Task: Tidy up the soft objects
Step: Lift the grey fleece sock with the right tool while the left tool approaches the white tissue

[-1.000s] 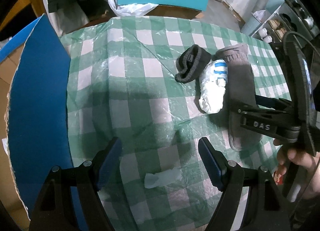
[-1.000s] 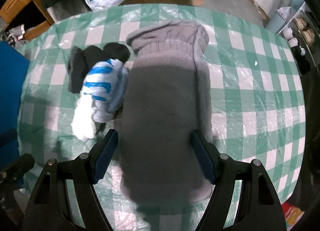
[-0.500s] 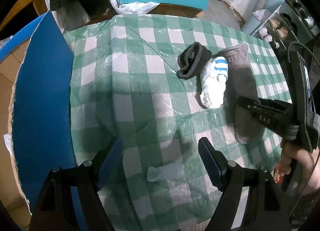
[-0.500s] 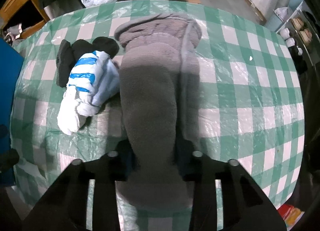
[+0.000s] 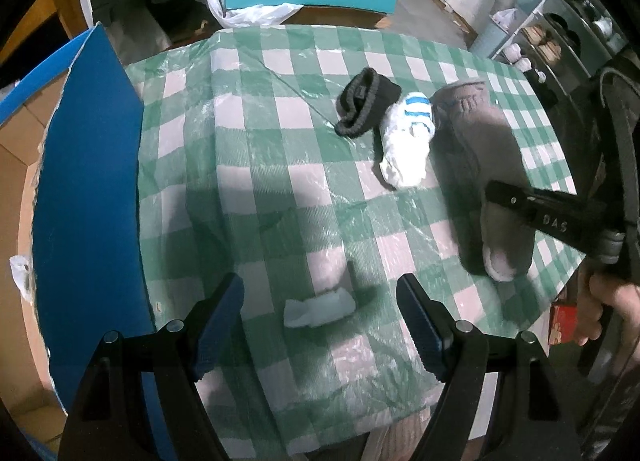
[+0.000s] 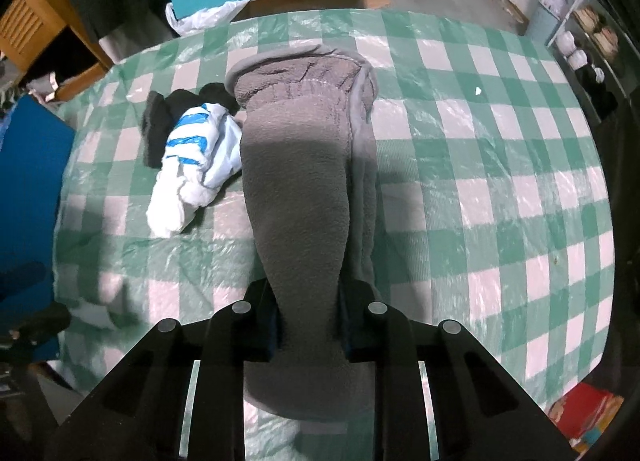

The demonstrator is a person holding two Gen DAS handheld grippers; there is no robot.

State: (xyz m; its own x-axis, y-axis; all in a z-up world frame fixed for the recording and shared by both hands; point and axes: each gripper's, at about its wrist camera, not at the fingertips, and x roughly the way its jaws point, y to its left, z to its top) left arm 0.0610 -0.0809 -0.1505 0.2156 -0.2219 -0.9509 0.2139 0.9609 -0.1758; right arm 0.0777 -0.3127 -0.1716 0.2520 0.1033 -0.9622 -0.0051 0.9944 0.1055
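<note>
The right gripper [image 6: 308, 325] is clenched on the near end of a long grey fleece sock [image 6: 304, 181], which stretches straight ahead of it across the counter [image 6: 500, 165], covered in green-and-white checked plastic cloth. Just to the left of the sock, ahead of the gripper, lies a rolled white sock with blue stripes [image 6: 196, 157], touching a bundled black sock [image 6: 160, 129] beyond it. The left gripper [image 5: 320, 329] hangs released over the counter's near edge, holding nothing; a small crumpled white scrap [image 5: 318, 307] lies between its fingers. A blue panel [image 5: 88, 197] stands to its left. To handle the step well, the grip should probably stay firm on both layers of fleece, lifting smoothly so the limp far end trails without dragging the neighbouring socks along.
</note>
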